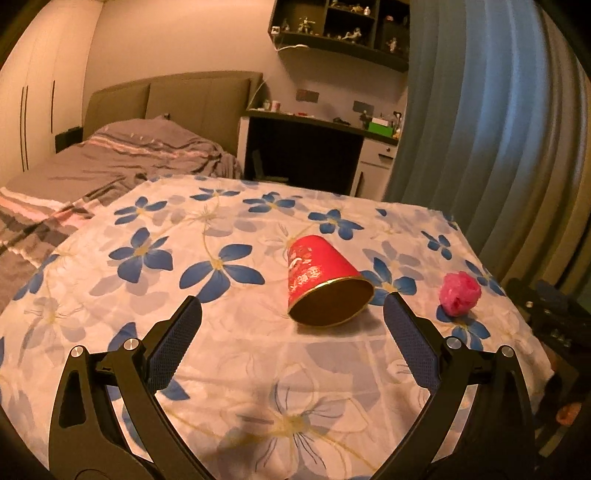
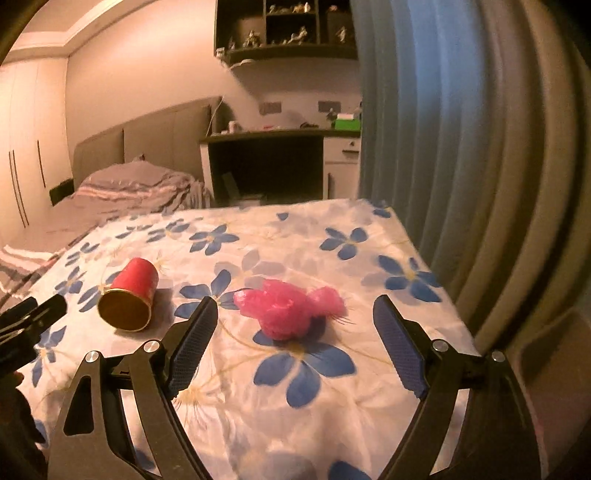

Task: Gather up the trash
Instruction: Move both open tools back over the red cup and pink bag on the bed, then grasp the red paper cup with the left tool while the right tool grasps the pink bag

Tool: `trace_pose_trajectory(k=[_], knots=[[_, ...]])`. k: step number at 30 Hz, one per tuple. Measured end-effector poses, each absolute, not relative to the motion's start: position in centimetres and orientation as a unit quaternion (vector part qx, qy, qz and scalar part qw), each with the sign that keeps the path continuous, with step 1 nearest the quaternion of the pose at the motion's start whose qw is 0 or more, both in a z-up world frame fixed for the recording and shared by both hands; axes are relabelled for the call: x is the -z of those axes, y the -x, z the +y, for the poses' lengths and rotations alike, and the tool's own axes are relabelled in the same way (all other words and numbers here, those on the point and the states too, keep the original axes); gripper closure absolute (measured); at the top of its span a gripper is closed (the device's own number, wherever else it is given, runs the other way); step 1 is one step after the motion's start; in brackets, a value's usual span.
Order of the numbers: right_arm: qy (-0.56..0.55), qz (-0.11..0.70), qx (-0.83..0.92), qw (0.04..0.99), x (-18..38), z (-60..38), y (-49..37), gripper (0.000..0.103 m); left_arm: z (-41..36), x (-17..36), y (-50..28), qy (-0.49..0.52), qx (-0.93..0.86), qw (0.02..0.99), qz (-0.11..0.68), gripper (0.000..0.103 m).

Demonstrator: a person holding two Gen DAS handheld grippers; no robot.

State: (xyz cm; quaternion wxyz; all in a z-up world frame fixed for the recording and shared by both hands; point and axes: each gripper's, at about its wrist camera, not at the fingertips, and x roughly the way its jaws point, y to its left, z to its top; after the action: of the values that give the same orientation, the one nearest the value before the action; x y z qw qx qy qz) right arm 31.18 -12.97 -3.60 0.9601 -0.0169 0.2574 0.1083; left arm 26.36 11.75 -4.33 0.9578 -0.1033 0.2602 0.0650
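A red paper cup point(image 1: 325, 280) lies on its side on the flowered tablecloth point(image 1: 221, 347), its gold mouth facing me. My left gripper point(image 1: 293, 306) is open and empty, with the cup just beyond and between its fingertips. A crumpled pink plastic wad point(image 1: 460, 293) lies to the cup's right. In the right wrist view my right gripper point(image 2: 295, 308) is open and empty, with the pink wad point(image 2: 290, 308) between its fingertips on the cloth. The cup point(image 2: 129, 299) lies to the left there, next to the left gripper's finger point(image 2: 40, 314).
A bed point(image 1: 92, 166) with grey striped bedding stands left of the table. A dark desk point(image 1: 306, 147) and a wall shelf point(image 1: 340, 33) are behind. A blue curtain point(image 1: 487, 129) hangs close along the table's right edge.
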Motion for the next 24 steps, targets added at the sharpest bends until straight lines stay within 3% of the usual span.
trace_pose_trajectory(k=[6, 14, 16, 22, 24], knots=[[0.017, 0.296, -0.106, 0.949, 5.5, -11.8, -34.8, 0.026, 11.7, 5.1, -28.2, 0.093, -0.055, 0.955, 0.275, 0.006], [0.039, 0.337, -0.113, 0.934, 7.3, -10.5, -37.7, 0.045, 12.1, 6.4, -31.3, 0.083, -0.053, 0.944, 0.315, 0.006], [0.040, 0.348, -0.113, 0.930, 7.6, -10.4, -38.3, 0.054, 12.5, 6.7, -32.0, 0.089, -0.056, 0.939, 0.326, 0.008], [0.042, 0.361, -0.119, 0.924, 8.0, -10.6, -38.9, 0.076, 12.6, 7.5, -33.3, 0.088, -0.048, 0.930, 0.354, 0.022], [0.043, 0.358, -0.120, 0.925, 7.9, -10.7, -38.8, 0.080, 12.6, 7.8, -33.7, 0.087, -0.046, 0.926, 0.363, 0.037]])
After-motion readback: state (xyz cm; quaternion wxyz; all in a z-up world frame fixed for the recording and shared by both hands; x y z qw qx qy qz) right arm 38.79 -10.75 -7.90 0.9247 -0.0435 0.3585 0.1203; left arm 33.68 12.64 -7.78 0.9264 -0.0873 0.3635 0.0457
